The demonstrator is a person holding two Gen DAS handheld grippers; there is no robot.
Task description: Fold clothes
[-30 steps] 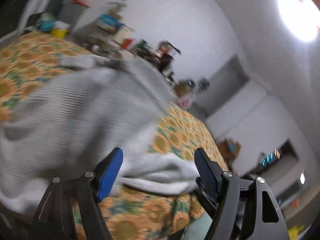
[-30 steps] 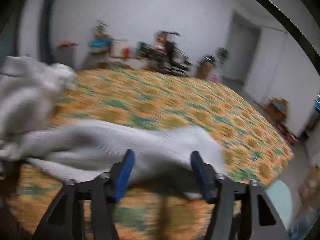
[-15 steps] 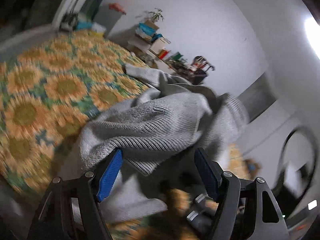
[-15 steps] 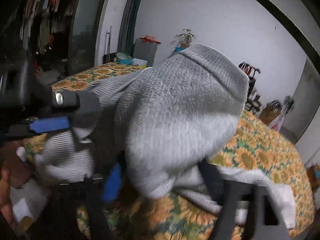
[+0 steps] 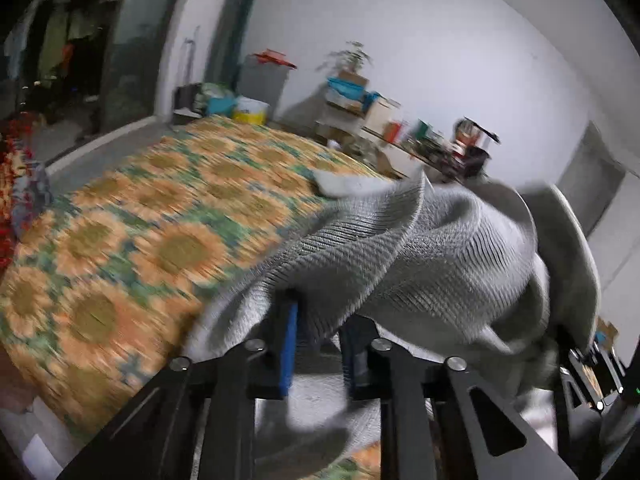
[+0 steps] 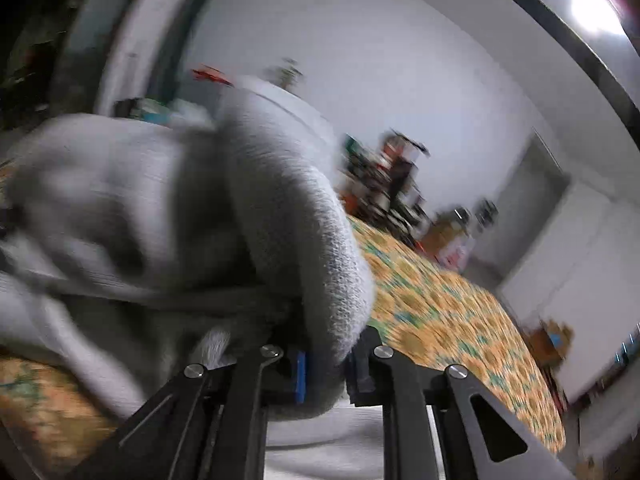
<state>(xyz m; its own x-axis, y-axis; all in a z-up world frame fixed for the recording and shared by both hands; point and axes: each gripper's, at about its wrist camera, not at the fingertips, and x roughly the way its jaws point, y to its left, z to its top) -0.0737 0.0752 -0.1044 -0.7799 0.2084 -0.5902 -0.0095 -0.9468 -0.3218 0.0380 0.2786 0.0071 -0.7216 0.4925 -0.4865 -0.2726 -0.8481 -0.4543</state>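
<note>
A grey knitted sweater [image 5: 420,264] is bunched up over a bed with a sunflower-print cover [image 5: 140,240]. In the left wrist view my left gripper [image 5: 318,344] has its jaws closing, and a fold of the knit hangs pinched between the blue pads [image 5: 289,344]. In the right wrist view the sweater [image 6: 280,208] bulges up in front of the lens. My right gripper [image 6: 328,368] is closing too, with a thick rolled edge of the sweater squeezed between its pads. Much of both sets of fingertips is hidden under the cloth.
The bed cover [image 6: 440,312] stretches away to the right. Cluttered shelves [image 5: 400,128], a grey box [image 5: 264,80] and a yellow tub [image 5: 250,110] line the far wall. Clothes hang in a dark recess [image 5: 60,32] at the left.
Both grippers went from wide open over the sweater to narrow, with knit caught between the pads. The sweater has been gathered up off the bed, and both views have swung round.
</note>
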